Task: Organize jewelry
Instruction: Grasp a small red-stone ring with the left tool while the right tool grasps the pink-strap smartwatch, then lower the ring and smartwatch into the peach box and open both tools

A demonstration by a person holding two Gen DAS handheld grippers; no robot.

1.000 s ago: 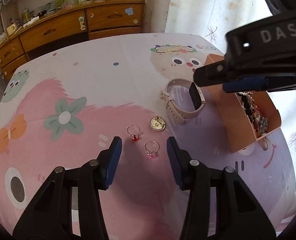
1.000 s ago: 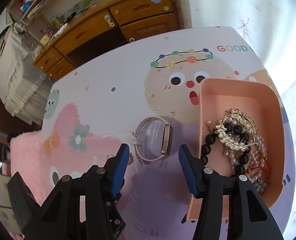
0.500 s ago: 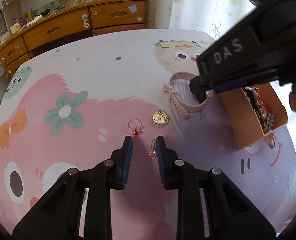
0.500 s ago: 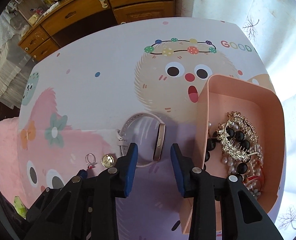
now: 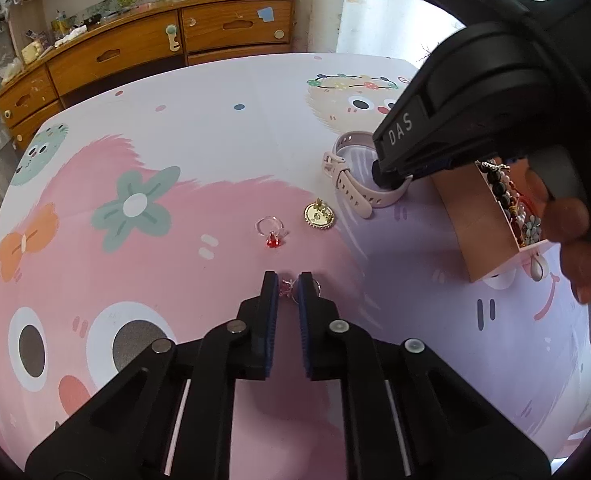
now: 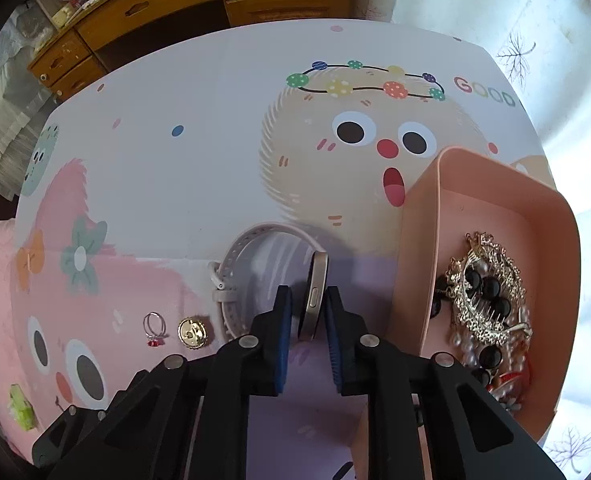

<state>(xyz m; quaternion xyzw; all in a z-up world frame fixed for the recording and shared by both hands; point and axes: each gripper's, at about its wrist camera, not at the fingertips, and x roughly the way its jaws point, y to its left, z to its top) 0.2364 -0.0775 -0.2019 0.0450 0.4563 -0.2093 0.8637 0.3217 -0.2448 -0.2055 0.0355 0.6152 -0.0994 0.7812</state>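
My left gripper [image 5: 287,280] has closed around a small pink-stone ring [image 5: 286,286] on the cartoon tablecloth. A red-stone ring [image 5: 270,231] and a gold round pendant [image 5: 319,215] lie just beyond it. My right gripper [image 6: 307,304] has its jaws around the case of a pink-strapped watch [image 6: 251,248], nearly touching it. The watch also shows in the left wrist view [image 5: 353,184]. A pink box [image 6: 491,216] holding beads, pearls and a gold hair comb [image 6: 483,292] stands right of the watch.
The red ring [image 6: 153,328] and pendant [image 6: 192,333] lie left of the right gripper. A wooden drawer cabinet [image 5: 143,40] stands behind the table. A curtain hangs at the right. A small green object [image 6: 21,406] sits at the table's near left edge.
Both grippers have moved down and closed: the left around the pink ring, the right around the watch case.
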